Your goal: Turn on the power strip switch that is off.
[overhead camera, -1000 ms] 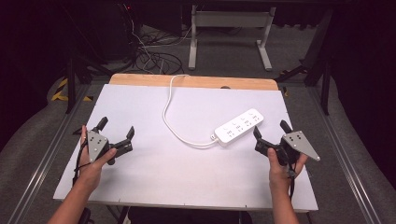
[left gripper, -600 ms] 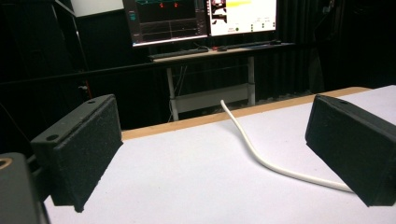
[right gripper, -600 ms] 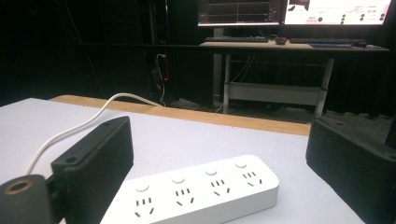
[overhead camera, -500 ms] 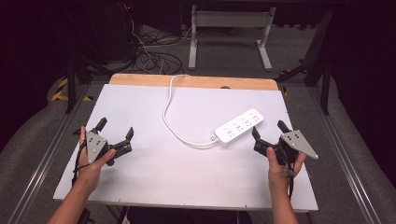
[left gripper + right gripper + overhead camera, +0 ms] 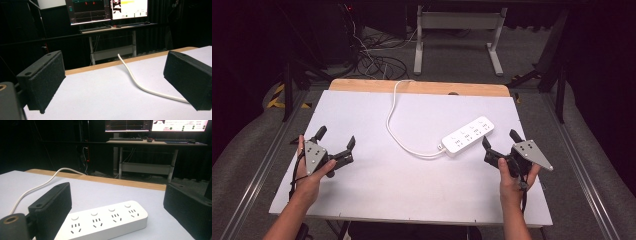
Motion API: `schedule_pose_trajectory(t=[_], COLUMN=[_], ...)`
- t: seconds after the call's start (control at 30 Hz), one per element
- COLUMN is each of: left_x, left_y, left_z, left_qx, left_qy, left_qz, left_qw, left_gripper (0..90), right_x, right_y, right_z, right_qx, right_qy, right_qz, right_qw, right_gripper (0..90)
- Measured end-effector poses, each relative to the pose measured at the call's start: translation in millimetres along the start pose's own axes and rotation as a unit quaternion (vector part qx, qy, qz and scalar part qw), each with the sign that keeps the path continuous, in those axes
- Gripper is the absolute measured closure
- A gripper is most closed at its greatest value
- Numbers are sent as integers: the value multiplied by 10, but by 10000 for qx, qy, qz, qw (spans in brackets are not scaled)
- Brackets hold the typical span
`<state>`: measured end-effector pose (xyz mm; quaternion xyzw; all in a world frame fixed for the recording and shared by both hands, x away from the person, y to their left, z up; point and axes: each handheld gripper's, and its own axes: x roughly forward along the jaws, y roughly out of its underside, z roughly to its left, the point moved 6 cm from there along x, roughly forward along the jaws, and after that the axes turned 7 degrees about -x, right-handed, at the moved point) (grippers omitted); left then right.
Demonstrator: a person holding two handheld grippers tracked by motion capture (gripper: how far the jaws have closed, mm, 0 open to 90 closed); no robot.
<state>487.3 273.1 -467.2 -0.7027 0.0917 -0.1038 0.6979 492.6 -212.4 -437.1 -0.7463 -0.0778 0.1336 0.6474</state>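
Right gripper (image 5: 500, 146) edged slightly toward power strip (image 5: 467, 136) since earlier frames; jaws spread, nothing held. Left gripper (image 5: 335, 144) unmoved, released. Approach probably begun.

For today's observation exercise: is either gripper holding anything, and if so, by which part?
Nothing is held. The left gripper and right gripper both stand open over the table, and the power strip lies untouched, just ahead of the right one.
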Motion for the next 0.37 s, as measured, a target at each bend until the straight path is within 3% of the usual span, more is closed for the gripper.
schedule_pose_trajectory(t=[0.37], left_x=[14], left_y=[6], left_z=[4], left_qx=[-14], left_qy=[-6], left_qz=[7], left_qw=[10000], left_gripper=[43], right_x=[15], right_y=[17], right_z=[1], right_qx=[18], right_qy=[-53], right_qz=[42], right_qw=[10000], right_gripper=[90])
